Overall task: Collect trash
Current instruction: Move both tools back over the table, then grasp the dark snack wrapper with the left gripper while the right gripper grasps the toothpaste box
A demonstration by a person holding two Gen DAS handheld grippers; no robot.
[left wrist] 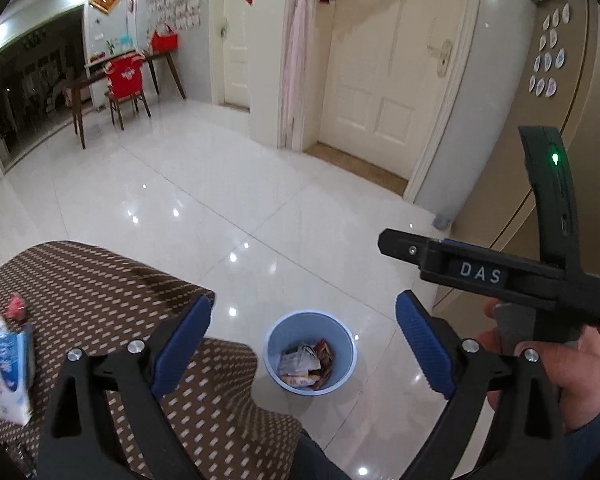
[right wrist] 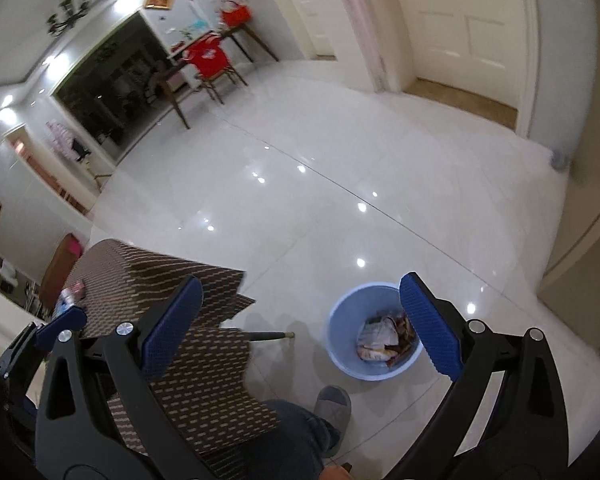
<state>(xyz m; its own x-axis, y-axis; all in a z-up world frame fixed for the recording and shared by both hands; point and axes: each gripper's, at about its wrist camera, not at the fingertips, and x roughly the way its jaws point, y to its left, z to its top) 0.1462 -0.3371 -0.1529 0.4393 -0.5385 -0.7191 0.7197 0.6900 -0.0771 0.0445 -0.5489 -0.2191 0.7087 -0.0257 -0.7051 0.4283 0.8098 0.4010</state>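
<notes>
My left gripper [left wrist: 302,346] gapes empty | my right gripper [right wrist: 300,328] likewise released, nothing between pads | blue bin [left wrist: 310,350] on floor, wrappers inside | remaining packets [left wrist: 10,364] lie far left on patterned table [left wrist: 100,280] | left hand nearer; judged next reach goes leftward.

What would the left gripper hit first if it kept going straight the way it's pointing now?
Probably the blue trash bin on the floor: it sits centred between the open left gripper fingers, nothing visibly in between. Depth is unclear, so it might strike the tiles just beyond.
</notes>
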